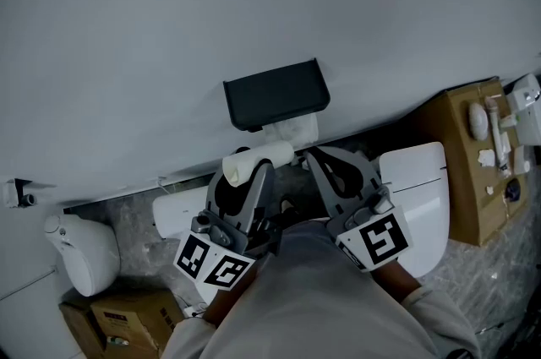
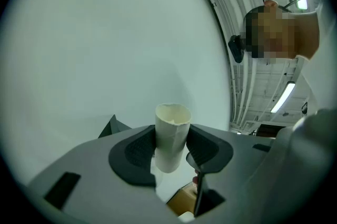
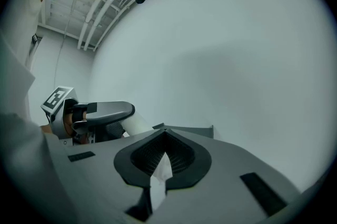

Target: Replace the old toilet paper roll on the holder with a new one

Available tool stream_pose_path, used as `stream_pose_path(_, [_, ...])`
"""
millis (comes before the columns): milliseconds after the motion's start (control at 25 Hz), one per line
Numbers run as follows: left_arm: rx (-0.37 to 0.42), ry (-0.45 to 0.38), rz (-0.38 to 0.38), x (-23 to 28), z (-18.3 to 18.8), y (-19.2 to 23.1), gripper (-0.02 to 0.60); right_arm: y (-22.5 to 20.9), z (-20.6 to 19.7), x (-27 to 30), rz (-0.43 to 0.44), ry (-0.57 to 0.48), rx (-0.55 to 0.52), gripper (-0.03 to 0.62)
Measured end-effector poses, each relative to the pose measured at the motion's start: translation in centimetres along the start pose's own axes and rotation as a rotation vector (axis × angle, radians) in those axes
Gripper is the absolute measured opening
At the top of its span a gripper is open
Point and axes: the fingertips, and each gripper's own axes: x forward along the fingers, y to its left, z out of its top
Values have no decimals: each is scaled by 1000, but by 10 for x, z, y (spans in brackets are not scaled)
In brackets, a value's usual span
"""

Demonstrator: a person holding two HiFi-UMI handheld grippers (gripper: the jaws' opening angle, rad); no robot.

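Note:
A black paper holder (image 1: 275, 93) hangs on the grey wall, with a white sheet of tissue (image 1: 292, 130) hanging just under it. My left gripper (image 1: 254, 169) is below the holder, shut on an empty cream cardboard tube (image 2: 171, 133) that stands up out of its jaws. The tube (image 1: 256, 159) lies across the fingertips in the head view. My right gripper (image 1: 318, 156) is beside it on the right, shut on a thin scrap of white tissue (image 3: 160, 169) between its pads. The right gripper view also shows the left gripper (image 3: 102, 111) with the tube (image 3: 138, 124).
A white toilet (image 1: 423, 197) stands to the right, below the grippers. A cardboard box (image 1: 461, 171) with small white items on it stands at the far right. A white bin (image 1: 83, 254) and another cardboard box (image 1: 127, 317) stand at the lower left.

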Motion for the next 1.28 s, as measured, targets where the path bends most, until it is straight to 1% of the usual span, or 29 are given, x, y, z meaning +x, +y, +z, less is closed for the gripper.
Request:
stream_pose_path(520, [-7, -6, -2, -1, 3, -2, 175, -1, 0, 0, -2, 22, -18, 17])
stream_pose_path(640, [24, -5, -2, 4, 11, -1, 176, 0, -1, 0, 3, 25, -13, 17])
stream_pose_path(760, [95, 4, -4, 17, 28, 4, 176, 2, -1, 0, 10, 25, -15, 16])
stream_pose_path(840, [160, 39, -2, 30, 34, 9, 175, 3, -1, 1, 15, 22, -13, 17])
stream_pose_path(960, [252, 127, 0, 51, 34, 16, 176, 3, 0, 2, 18, 17, -13, 17])
stream_pose_path(1120, [346, 255, -13, 76, 25, 23, 176, 0, 0, 0, 13, 17, -13, 17])
stream_pose_path(1280, [446, 369, -45, 93, 13, 27, 178, -4, 1, 0, 11, 14, -7, 17])
